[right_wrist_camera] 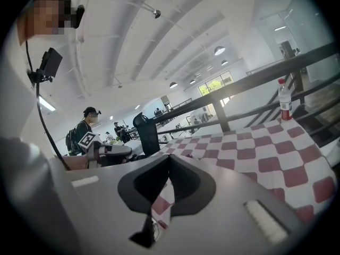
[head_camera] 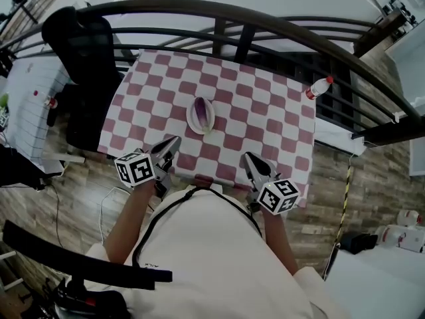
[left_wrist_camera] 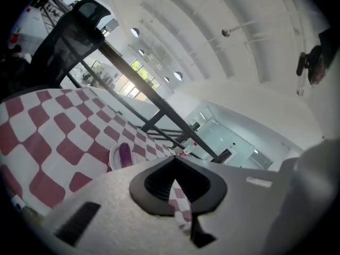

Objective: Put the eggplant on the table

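Observation:
A purple eggplant (head_camera: 202, 113) lies on a small white plate (head_camera: 192, 121) near the middle of the table with the red-and-white checkered cloth (head_camera: 265, 105). The left gripper view shows the eggplant (left_wrist_camera: 125, 154) and plate (left_wrist_camera: 113, 159) ahead and to the left, well beyond the jaws. My left gripper (head_camera: 172, 141) hovers over the table's near edge, short of the plate, shut with nothing in it. My right gripper (head_camera: 250, 158) is over the near edge further right, its jaws together and empty.
A plastic bottle with a red cap (head_camera: 319, 88) stands at the table's far right corner. A dark metal railing (head_camera: 232, 15) runs behind the table. A black chair (head_camera: 86, 45) stands at the far left. People sit in the background of the right gripper view.

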Motion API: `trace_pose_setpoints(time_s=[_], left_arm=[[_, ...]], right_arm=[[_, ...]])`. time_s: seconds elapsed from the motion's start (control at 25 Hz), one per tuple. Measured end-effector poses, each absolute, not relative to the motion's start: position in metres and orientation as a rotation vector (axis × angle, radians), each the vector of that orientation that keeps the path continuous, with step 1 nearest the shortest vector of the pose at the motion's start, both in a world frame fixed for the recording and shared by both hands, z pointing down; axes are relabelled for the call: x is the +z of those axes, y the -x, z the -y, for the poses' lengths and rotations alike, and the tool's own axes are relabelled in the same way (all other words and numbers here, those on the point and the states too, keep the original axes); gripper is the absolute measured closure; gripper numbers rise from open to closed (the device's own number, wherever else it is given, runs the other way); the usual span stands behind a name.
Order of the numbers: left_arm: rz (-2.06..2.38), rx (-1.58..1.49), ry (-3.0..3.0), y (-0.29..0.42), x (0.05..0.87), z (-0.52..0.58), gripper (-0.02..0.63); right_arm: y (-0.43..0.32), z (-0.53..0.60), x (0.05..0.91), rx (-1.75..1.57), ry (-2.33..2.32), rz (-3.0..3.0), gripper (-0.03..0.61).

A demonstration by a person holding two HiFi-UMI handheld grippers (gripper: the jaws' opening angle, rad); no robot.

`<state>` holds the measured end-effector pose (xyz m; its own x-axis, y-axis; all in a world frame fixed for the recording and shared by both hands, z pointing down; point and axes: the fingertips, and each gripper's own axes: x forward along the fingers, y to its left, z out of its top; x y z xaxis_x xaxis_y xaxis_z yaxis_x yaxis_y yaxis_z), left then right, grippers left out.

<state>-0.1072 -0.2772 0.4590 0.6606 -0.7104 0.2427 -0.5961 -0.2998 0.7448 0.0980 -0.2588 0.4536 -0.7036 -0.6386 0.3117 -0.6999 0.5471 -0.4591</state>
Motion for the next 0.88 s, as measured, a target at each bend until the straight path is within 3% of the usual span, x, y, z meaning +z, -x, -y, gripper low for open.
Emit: trace_pose_setpoints(time_s=[0.88], left_arm=[[1.132,-0.008,-2.229,0.077,0.447,0.279,0.611]], right_arm=[[-0.095,0.258,0.443,0.796,-1.144,2.708,0.572]])
